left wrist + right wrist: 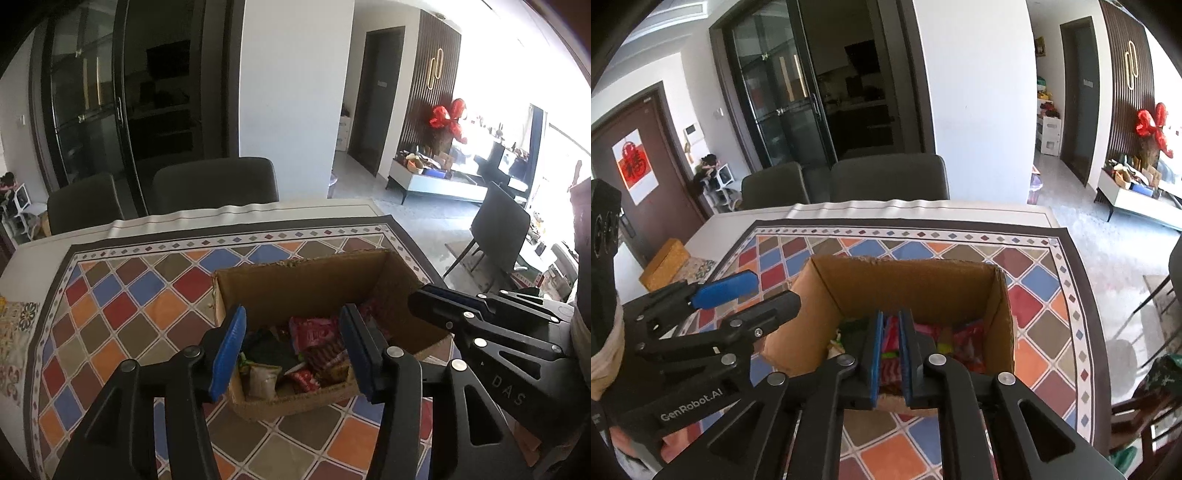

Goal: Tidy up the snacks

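My left gripper (291, 347) is open wide above the cardboard box (295, 284) of snacks (314, 343). My right gripper (890, 354) is nearly closed, and I see nothing pinched in it.

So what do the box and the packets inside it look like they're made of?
The box looks like plain brown corrugated cardboard, matte, with a ragged, fuzzy cut top edge. The packets look like thin plastic or foil wrappers, mostly red and pink and some green; the creases and slight sheen suggest so, though the exact film is unclear.
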{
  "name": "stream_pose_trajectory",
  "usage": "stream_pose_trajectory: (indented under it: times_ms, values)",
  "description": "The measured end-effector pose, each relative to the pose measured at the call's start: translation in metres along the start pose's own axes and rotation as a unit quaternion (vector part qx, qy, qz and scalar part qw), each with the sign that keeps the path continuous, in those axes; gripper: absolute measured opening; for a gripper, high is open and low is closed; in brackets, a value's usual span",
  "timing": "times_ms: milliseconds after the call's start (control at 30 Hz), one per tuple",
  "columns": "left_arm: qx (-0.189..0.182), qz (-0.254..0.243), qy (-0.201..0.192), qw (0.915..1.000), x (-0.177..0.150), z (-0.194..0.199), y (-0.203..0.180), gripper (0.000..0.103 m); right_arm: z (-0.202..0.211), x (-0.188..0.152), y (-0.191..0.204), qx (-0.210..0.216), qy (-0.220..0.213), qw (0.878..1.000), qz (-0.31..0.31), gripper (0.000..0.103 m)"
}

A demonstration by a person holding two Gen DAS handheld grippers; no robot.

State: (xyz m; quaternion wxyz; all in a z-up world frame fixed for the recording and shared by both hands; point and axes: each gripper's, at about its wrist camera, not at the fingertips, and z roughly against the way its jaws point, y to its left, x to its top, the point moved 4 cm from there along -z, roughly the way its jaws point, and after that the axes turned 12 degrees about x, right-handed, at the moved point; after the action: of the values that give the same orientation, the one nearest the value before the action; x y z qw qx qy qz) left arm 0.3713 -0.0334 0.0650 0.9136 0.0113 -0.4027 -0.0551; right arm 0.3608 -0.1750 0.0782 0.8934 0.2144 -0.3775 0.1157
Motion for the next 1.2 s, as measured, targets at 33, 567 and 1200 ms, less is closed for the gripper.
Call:
stream_pose_trajectory:
  times_ms: [33, 567, 1200]
  values:
    - [0.002, 0.000, -0.002, 1.0000, -0.001, 0.003, 0.000, 0.052, 0.002, -0.001, 0.001, -0.002, -0.001, 1.000, 0.001, 0.010]
    - [0.016, 0.009, -0.044, 0.9989, -0.053, 0.083, -0.006, 0.060, 0.070, -0.052, 0.028, -0.022, -0.040, 0.999, 0.013, 0.037]
    - [0.046, 0.022, -0.105, 0.9932, -0.116, 0.157, -0.004, 0.092, 0.145, -0.112, 0.056, -0.063, -0.110, 0.991, 0.035, 0.070]
